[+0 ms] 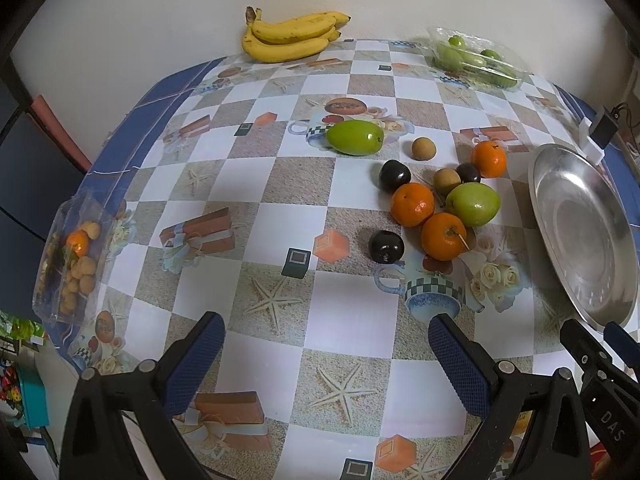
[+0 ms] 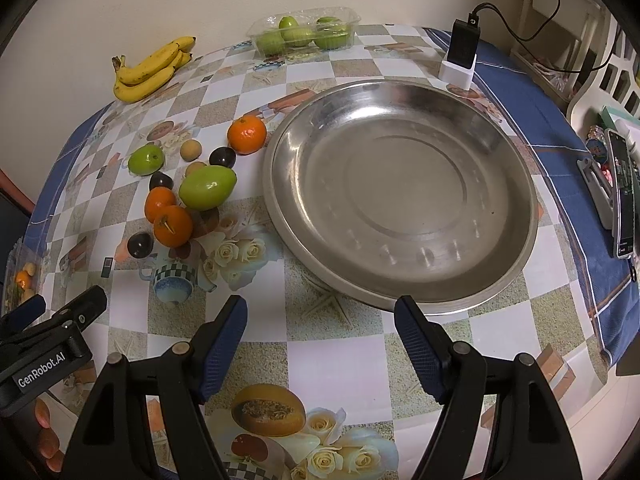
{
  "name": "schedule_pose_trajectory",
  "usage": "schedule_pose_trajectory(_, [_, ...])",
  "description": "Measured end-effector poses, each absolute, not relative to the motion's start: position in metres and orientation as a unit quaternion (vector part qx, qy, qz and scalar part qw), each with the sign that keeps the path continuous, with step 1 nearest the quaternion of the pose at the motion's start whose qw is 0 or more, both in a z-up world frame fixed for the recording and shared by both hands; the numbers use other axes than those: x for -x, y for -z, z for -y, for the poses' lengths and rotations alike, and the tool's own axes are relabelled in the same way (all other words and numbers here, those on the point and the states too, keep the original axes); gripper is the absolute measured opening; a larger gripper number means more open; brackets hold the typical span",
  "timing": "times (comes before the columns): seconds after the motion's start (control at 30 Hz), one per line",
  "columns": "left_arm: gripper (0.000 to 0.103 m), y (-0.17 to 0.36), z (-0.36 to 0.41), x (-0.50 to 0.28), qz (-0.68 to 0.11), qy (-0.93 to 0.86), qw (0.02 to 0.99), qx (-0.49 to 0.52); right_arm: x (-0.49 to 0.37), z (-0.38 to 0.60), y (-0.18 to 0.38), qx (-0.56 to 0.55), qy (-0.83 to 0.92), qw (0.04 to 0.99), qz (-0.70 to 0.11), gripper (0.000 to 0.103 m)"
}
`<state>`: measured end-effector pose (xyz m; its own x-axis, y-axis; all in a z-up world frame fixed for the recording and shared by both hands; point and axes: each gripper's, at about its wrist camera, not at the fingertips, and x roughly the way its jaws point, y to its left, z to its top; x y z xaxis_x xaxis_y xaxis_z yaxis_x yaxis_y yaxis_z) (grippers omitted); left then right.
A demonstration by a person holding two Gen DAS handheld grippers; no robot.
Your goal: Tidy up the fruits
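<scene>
Loose fruit lies on the checked tablecloth: three oranges (image 1: 443, 236) (image 2: 173, 226), two green fruits (image 1: 473, 204) (image 2: 207, 187), dark plums (image 1: 386, 246) (image 2: 140, 245) and small brown longans (image 1: 423, 148). An empty steel dish (image 2: 400, 208) sits right of them; its rim shows in the left wrist view (image 1: 540, 200). My left gripper (image 1: 326, 334) is open and empty, above the table in front of the fruit. My right gripper (image 2: 320, 316) is open and empty at the dish's near rim.
Bananas (image 1: 290, 36) (image 2: 150, 66) lie at the back by the wall. A clear tub of green fruit (image 1: 476, 58) (image 2: 306, 32) stands at the back. A bag of longans and an orange (image 1: 74, 260) lies at the left edge. A charger (image 2: 462, 50) and a phone (image 2: 624, 196) are on the right.
</scene>
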<state>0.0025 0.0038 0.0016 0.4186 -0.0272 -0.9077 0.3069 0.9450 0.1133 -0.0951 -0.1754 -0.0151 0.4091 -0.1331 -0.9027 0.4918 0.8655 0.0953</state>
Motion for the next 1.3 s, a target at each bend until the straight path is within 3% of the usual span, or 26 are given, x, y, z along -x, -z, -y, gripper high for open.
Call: schedule_pose_trajectory(1.3, [0.103,-0.0011,-0.0068,-0.0015,-0.53,0.097,0.832,-0.13,0.0938,0.1745,0.0158,-0.171,0.191,0.821,-0.51,0.077])
